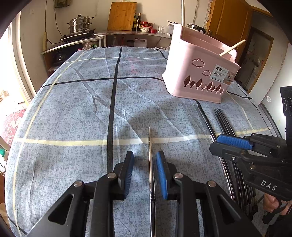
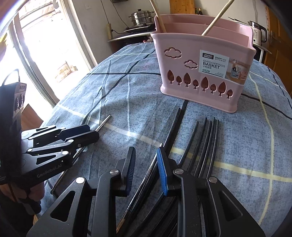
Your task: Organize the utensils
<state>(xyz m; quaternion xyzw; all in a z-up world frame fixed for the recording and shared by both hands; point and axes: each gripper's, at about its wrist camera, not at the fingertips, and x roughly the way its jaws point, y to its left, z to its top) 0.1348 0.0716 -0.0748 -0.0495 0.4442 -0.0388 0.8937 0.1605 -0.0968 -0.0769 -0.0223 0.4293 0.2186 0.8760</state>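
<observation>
A pink divided chopstick basket (image 1: 199, 73) stands on the blue plaid cloth, also in the right wrist view (image 2: 206, 62), with two wooden chopsticks (image 2: 215, 18) leaning inside. My left gripper (image 1: 144, 155) is open, its jaws either side of a steel chopstick (image 1: 150, 145) lying on the cloth; it also shows in the right wrist view (image 2: 103, 124). My right gripper (image 2: 146, 153) is open above a steel chopstick (image 2: 146, 175) and several black chopsticks (image 2: 208, 138) lying in a row; it shows in the left wrist view (image 1: 219, 142).
The table (image 1: 73, 109) is covered by a wrinkled cloth. Behind it stand a stove with a steel steamer pot (image 1: 80, 23), a counter with bottles and jars (image 1: 144, 25), a cutting board (image 1: 122, 16) and a kettle (image 2: 259, 32). A window is at the left.
</observation>
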